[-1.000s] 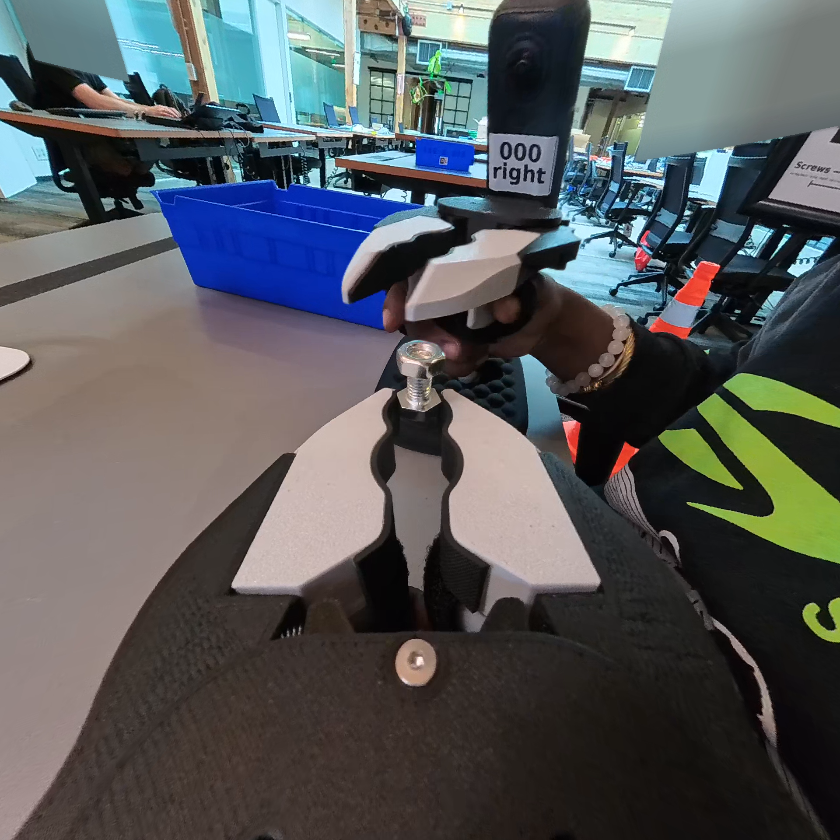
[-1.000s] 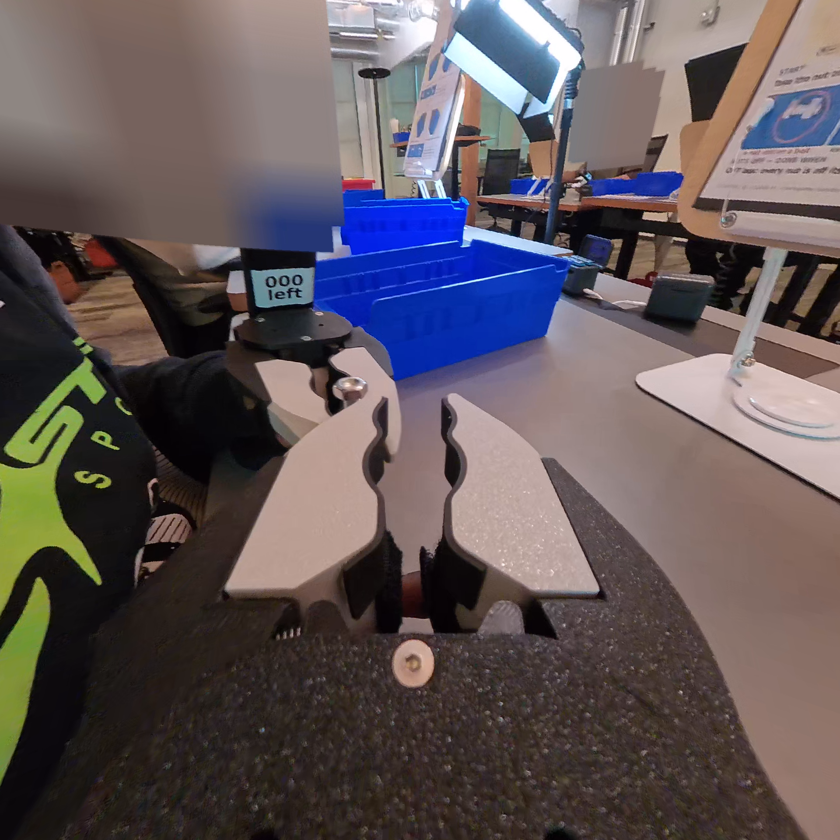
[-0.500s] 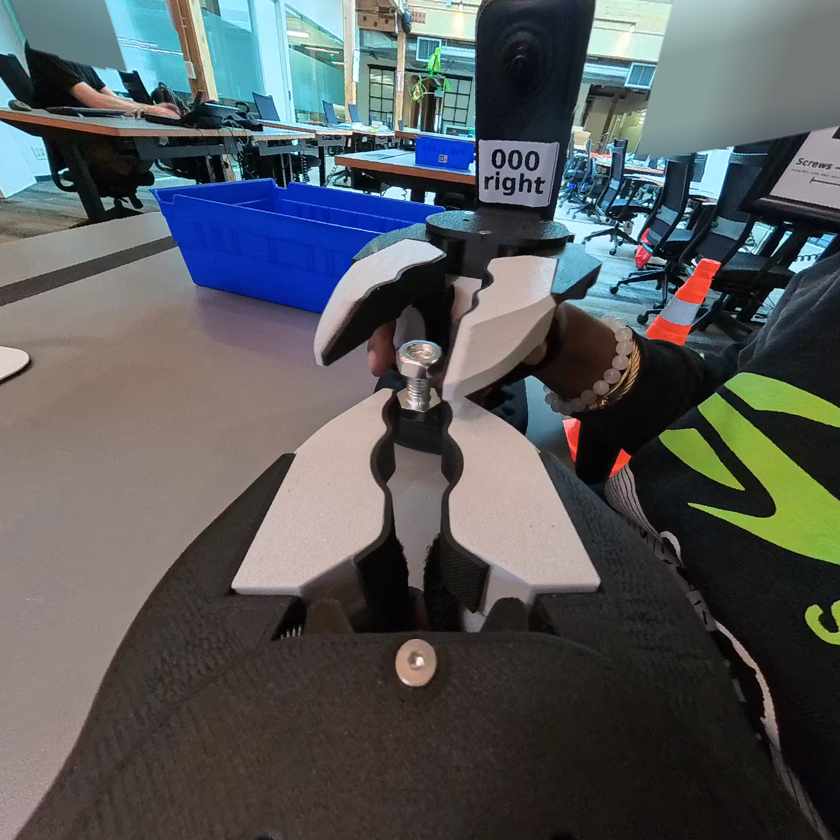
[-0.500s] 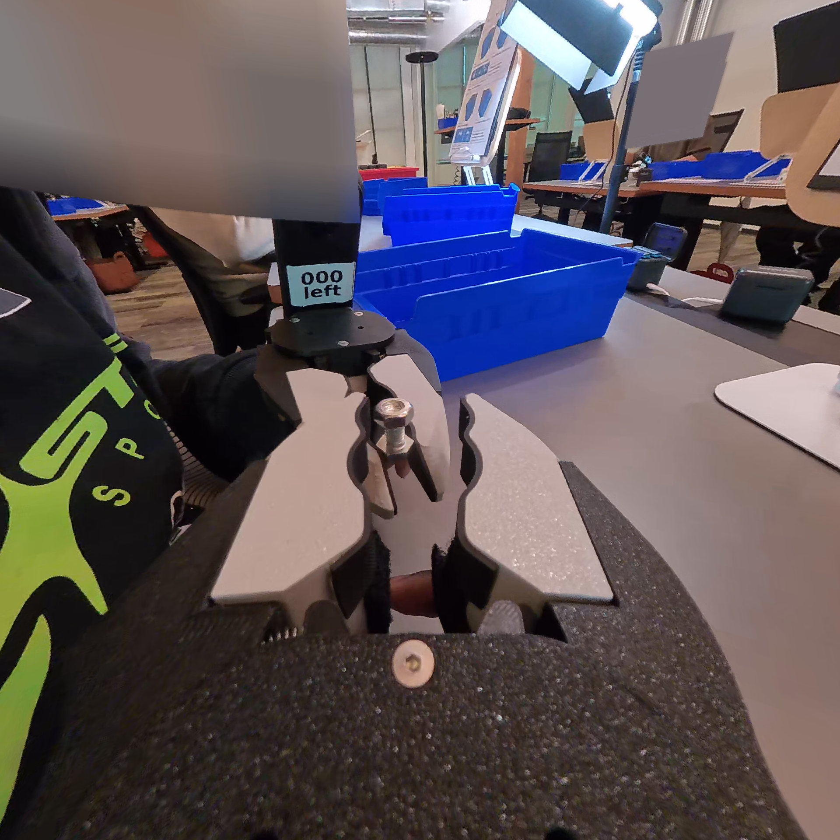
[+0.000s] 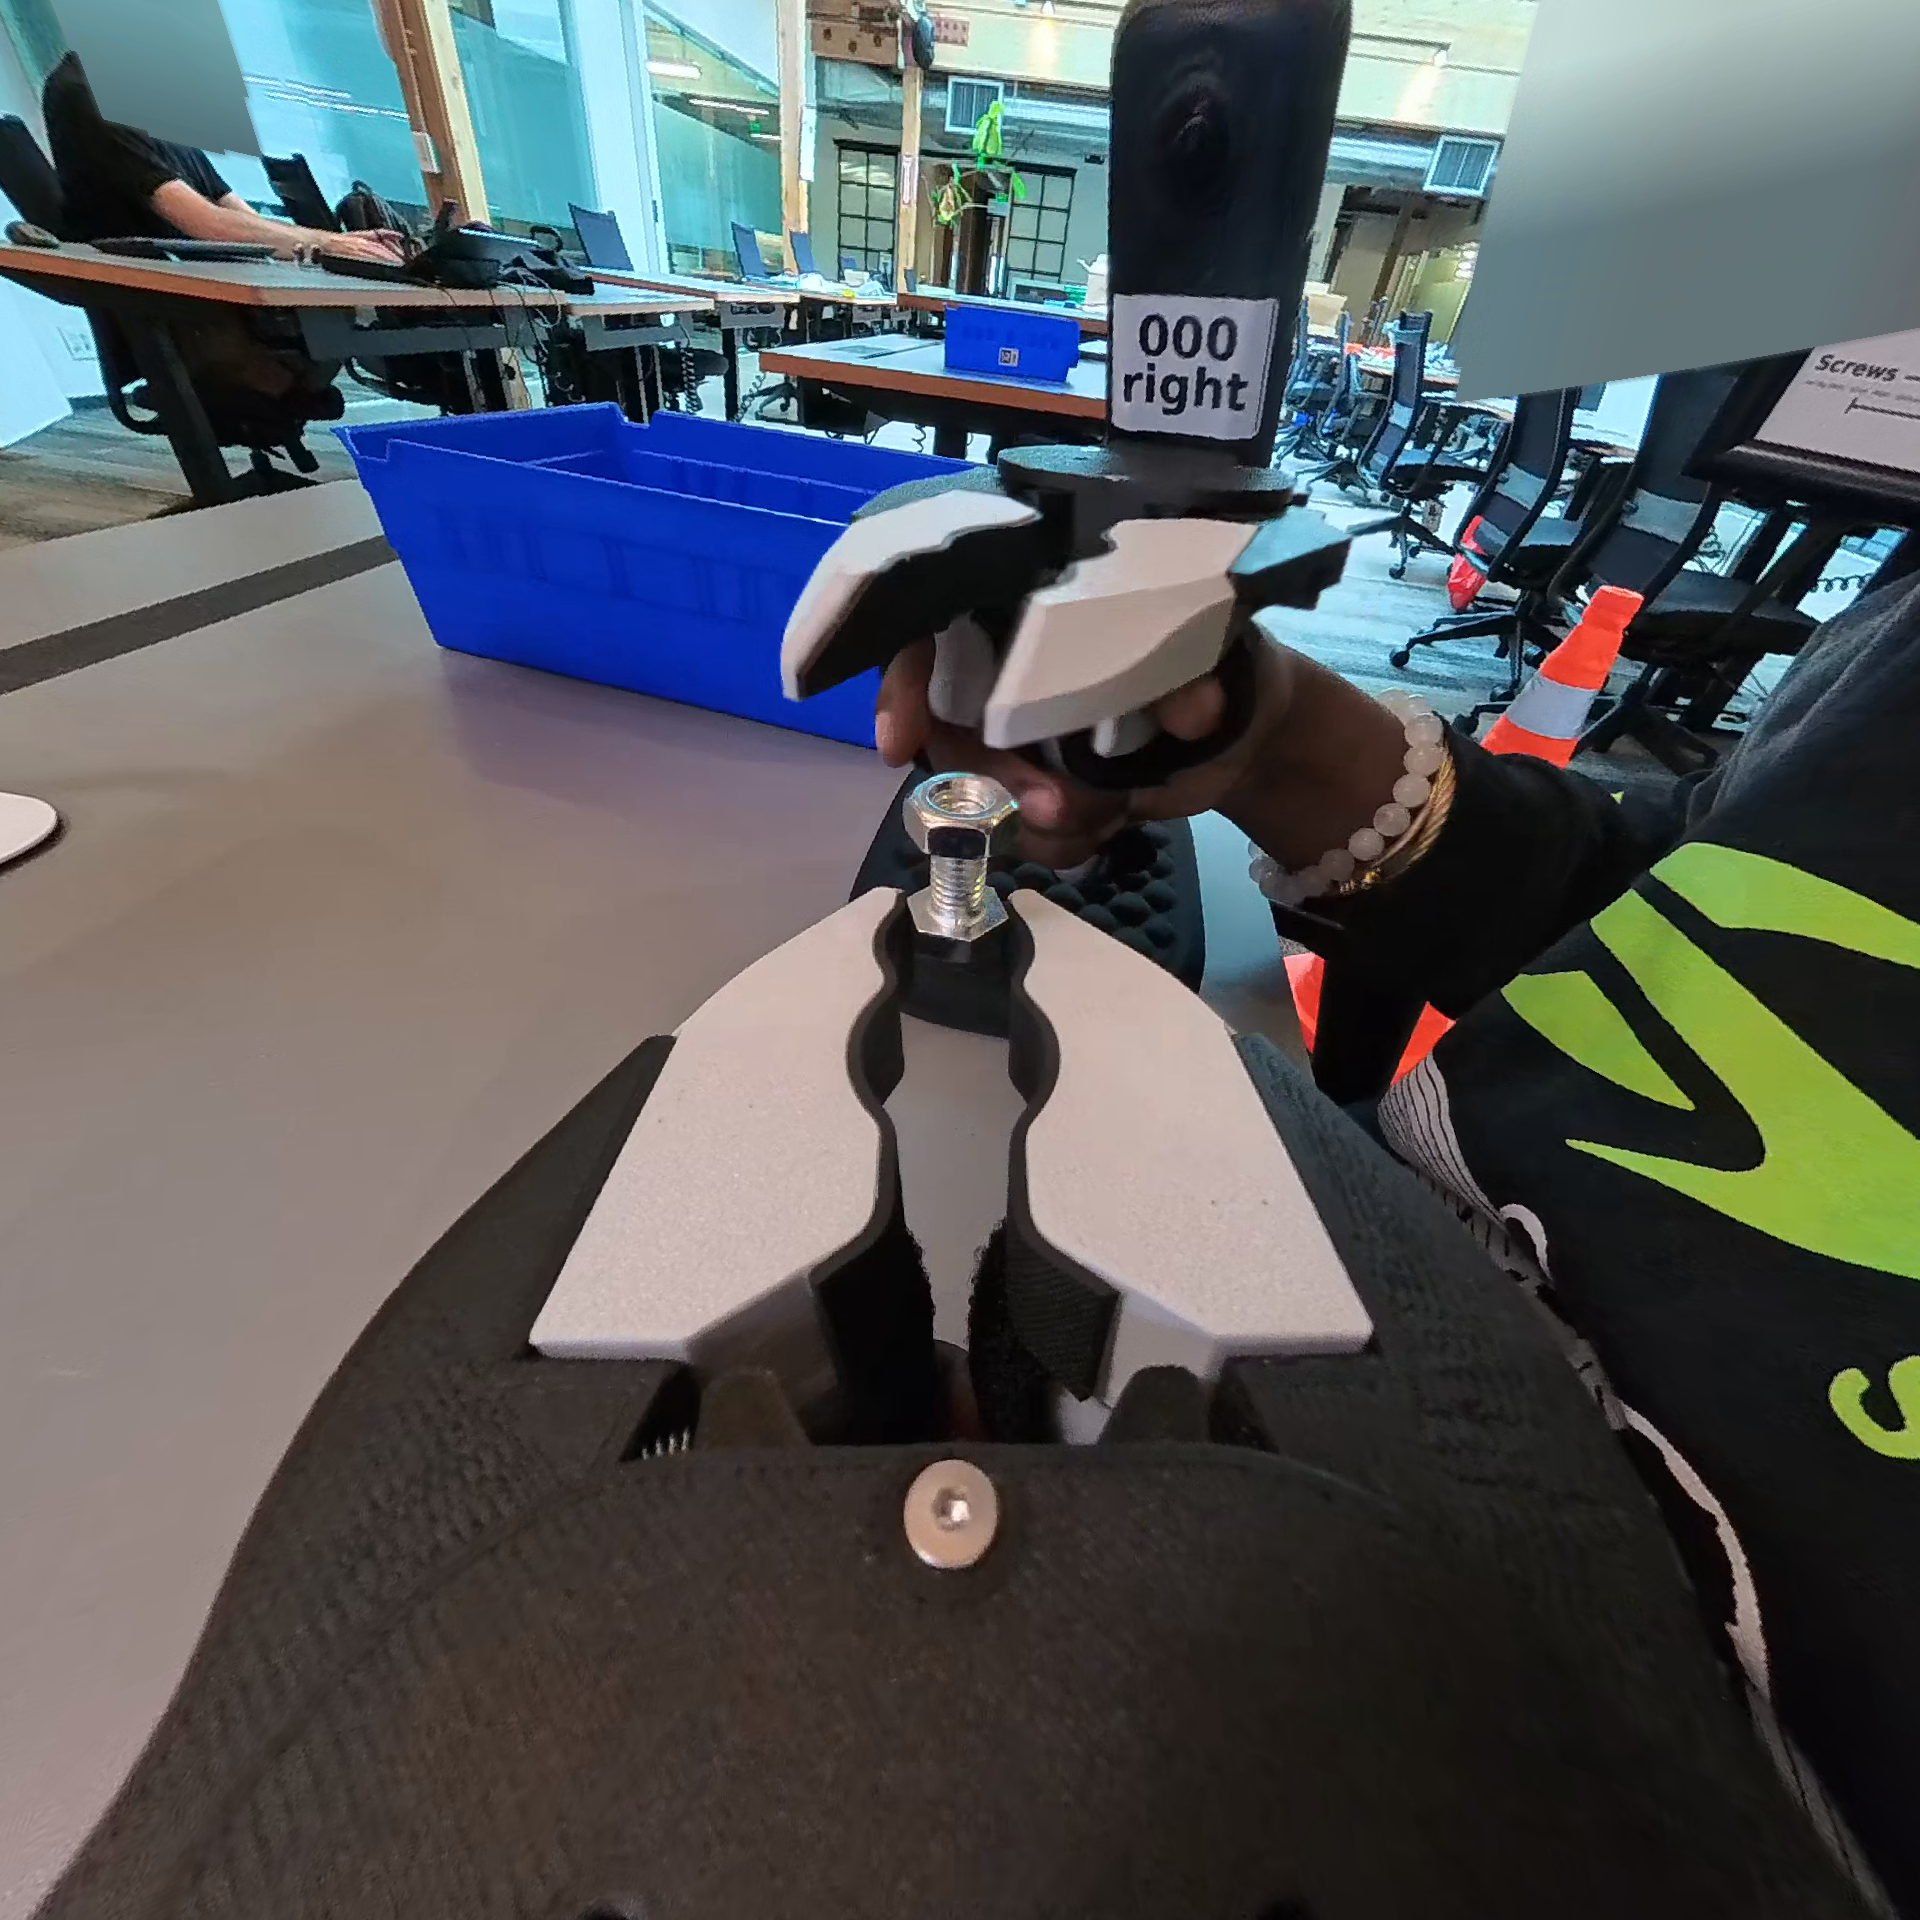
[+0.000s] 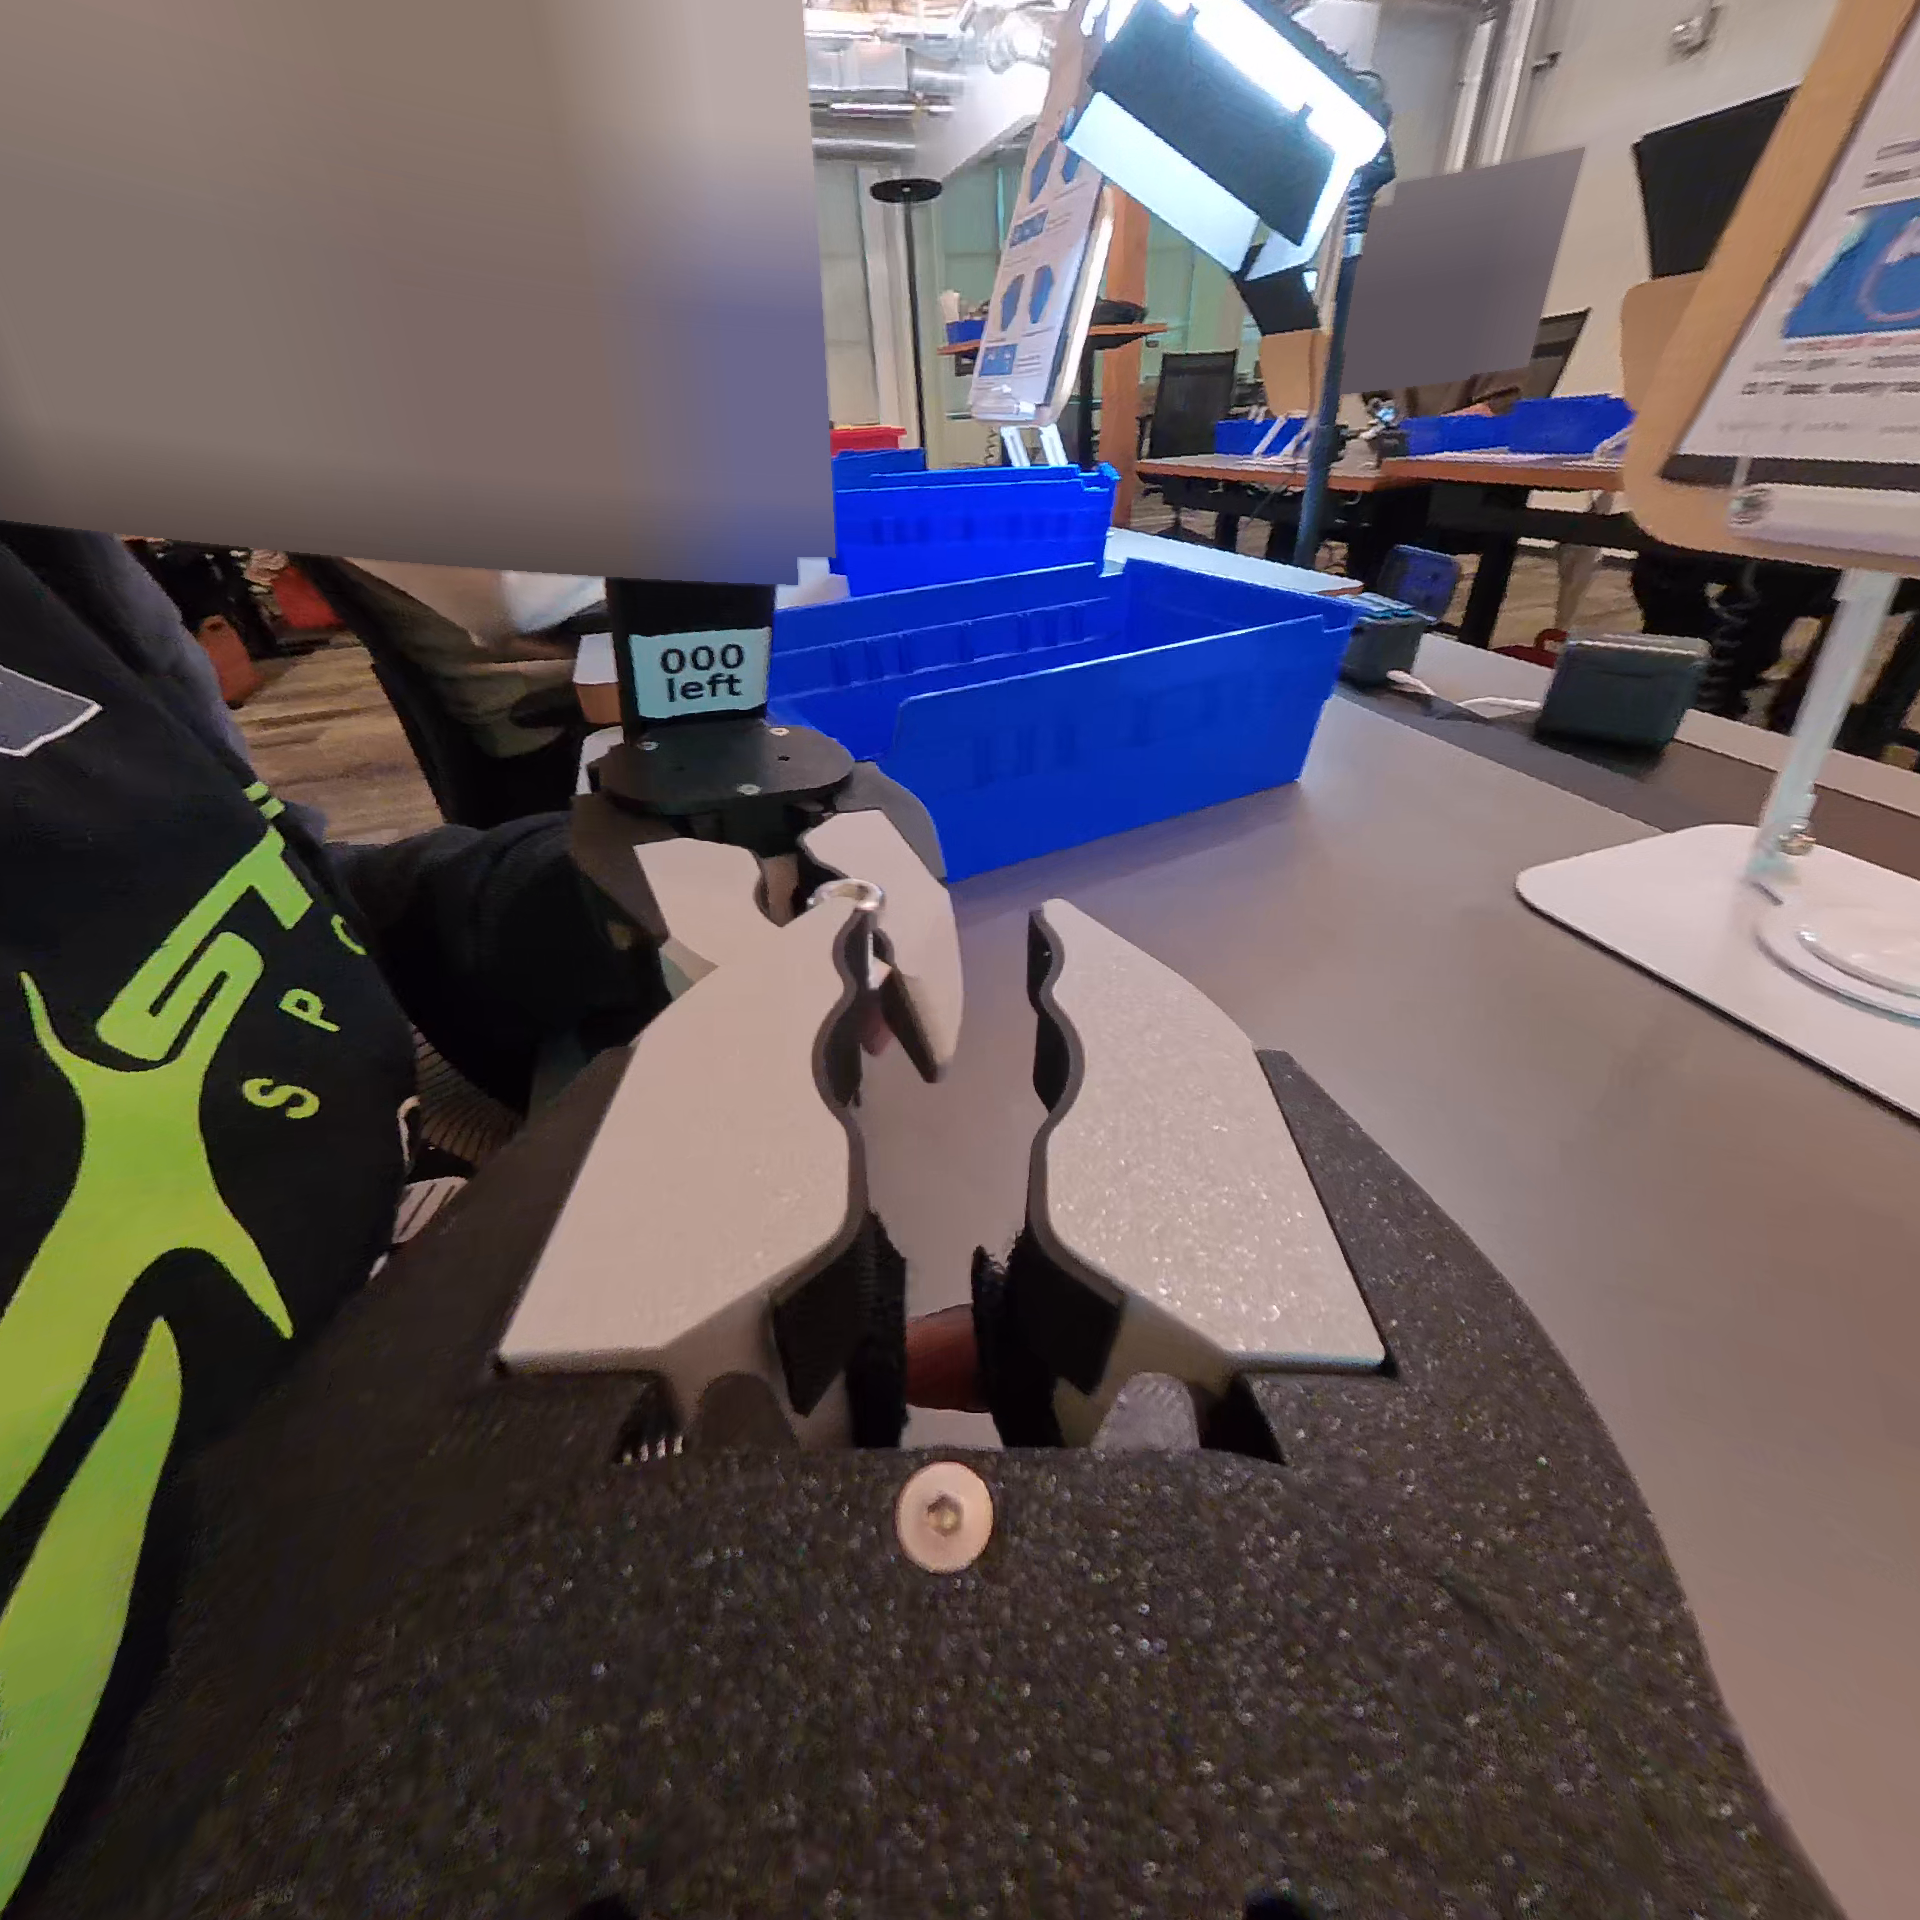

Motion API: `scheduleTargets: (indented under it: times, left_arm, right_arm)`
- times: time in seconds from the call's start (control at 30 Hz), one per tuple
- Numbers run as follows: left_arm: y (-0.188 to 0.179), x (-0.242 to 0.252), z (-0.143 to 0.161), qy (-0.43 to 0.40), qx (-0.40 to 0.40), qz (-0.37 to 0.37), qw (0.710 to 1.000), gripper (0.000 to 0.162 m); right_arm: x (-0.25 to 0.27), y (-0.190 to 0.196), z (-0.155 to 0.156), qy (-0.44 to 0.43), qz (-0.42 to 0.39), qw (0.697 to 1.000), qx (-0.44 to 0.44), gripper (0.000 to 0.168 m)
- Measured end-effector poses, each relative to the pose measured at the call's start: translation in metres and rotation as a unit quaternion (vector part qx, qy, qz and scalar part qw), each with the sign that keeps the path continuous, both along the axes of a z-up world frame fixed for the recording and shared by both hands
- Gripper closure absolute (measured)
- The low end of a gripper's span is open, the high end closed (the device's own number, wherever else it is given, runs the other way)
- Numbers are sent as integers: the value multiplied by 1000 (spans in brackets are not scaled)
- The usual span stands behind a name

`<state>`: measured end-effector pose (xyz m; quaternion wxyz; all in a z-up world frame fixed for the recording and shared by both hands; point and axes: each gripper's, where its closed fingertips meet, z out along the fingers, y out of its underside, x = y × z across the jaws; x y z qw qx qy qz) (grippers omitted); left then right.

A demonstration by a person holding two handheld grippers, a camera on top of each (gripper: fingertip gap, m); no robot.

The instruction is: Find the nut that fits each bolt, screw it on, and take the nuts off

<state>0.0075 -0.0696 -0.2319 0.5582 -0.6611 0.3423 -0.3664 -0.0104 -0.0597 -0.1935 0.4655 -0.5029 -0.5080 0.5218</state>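
Premises: an open-plan office floor, partly fitted out as a test workspace. Long rows of wood-topped desks carry keyboards and cables, with black wheeled office chairs alongside. A person sits typing at one desk. Glass partition walls and timber posts line the far side. The smooth grey bench holds a blue plastic parts bin. An orange traffic cone stands on the floor. A bright studio light panel on a stand and printed instruction sheets on white stands are present.
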Motion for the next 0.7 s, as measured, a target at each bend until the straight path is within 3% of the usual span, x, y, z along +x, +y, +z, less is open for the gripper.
scheduleTargets:
  times: [0.33, 0.7]
  left_arm:
    - [0, 0, -1, 2, -1, 0, 1000, 147]
    - [0, 0, 0, 0, -1, -1, 1000, 147]
  right_arm:
    - [-24, -18, -5, -13, 38, 999, 4, 135]
    - [-3, 2, -5, -15, -1, 1000, 11, 136]
